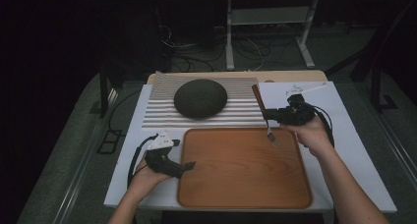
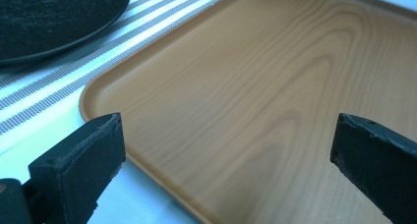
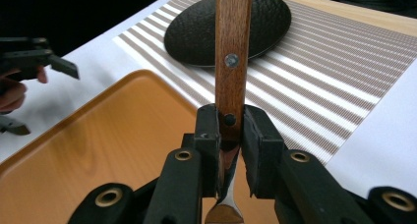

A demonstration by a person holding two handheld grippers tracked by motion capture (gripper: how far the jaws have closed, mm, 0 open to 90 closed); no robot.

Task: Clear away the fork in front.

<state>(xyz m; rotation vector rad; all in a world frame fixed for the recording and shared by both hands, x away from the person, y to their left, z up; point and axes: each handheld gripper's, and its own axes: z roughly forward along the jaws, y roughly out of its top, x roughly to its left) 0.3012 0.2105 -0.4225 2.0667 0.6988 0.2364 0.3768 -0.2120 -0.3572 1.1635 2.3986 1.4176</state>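
Setting: dim room, cables and a metal frame on the floor beyond; a white-covered counter (image 1: 344, 135) in the light.

Item 1. Wooden tray (image 1: 244, 197), rectangular with rounded corners and a raised rim, at the near middle of the counter. Bare inside.

Item 2. Striped placemat (image 1: 162, 116), along the far edge of the counter, behind the tray. On it a dark, rough-textured round dish (image 1: 200, 98), which seems to lie upside down.

Item 3. Fork (image 1: 265, 117), wooden handle with two rivets, metal neck and tines. Held above the far right corner of the tray, handle slanting up toward the far edge of the counter, tines pointing down at the tray and, as far as can be told, not touching it. Handling, by judgement: light, rigid, not fragile. The bare metal neck is smooth and narrow and likely to slip or pivot; the flat wooden handle near the lower rivet offers the surest hold.

Item 4. Right claw (image 3: 230, 135), clenched on the fork just where the wood meets the metal, a jaw pressed against each side, at the lower rivet.

Item 5. Left claw (image 1: 188, 166), released, jaws spread wide, holding nothing; it hovers at the tray's near left rim and points across the tray.
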